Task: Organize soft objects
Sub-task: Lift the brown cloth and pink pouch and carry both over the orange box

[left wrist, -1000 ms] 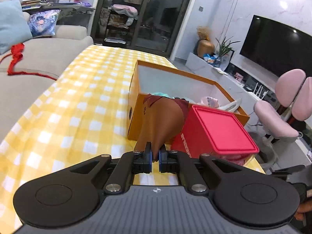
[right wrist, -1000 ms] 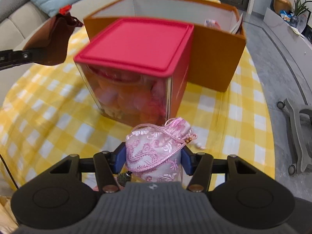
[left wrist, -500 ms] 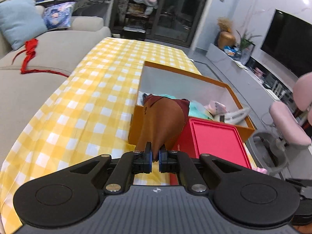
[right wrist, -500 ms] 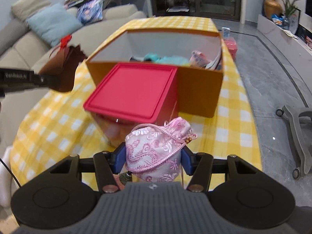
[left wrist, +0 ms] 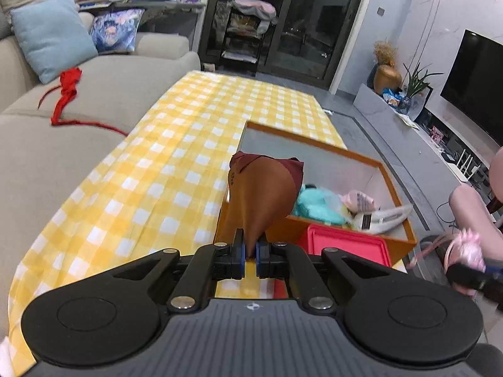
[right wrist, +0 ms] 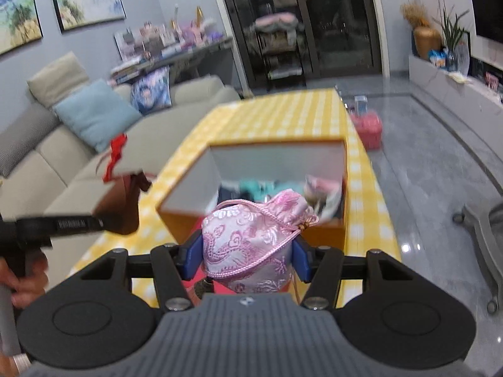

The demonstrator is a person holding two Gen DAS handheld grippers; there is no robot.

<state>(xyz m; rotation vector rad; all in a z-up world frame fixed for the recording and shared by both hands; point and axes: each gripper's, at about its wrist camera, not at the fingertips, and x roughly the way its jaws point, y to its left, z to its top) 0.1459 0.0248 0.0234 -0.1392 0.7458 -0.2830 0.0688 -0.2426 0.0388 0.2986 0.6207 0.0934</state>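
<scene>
My left gripper [left wrist: 249, 255] is shut on the narrow end of a brown cloth pouch [left wrist: 262, 194], held in the air over the near left corner of the orange box [left wrist: 317, 147]. The same pouch [right wrist: 121, 209] shows at the left of the right wrist view. My right gripper [right wrist: 246, 251] is shut on a pink brocade drawstring bag [right wrist: 251, 238], in front of and above the open orange box [right wrist: 276, 143]. That bag [left wrist: 465, 248] appears blurred at the right of the left wrist view. Teal, pink and white soft items [left wrist: 317, 202] lie inside the box.
A red-lidded container [left wrist: 345, 246] stands against the box's near wall on the yellow checked tablecloth [left wrist: 176, 169]. A grey sofa [left wrist: 94, 100] with a red cord [left wrist: 67, 89] runs along the left. A pink chair [left wrist: 471, 207] is on the right. A hand [right wrist: 22, 282] holds the left gripper.
Both grippers have risen with their loads and tilted up toward level, so the box's inside now shows. The red-lidded container has dropped low in both views.
</scene>
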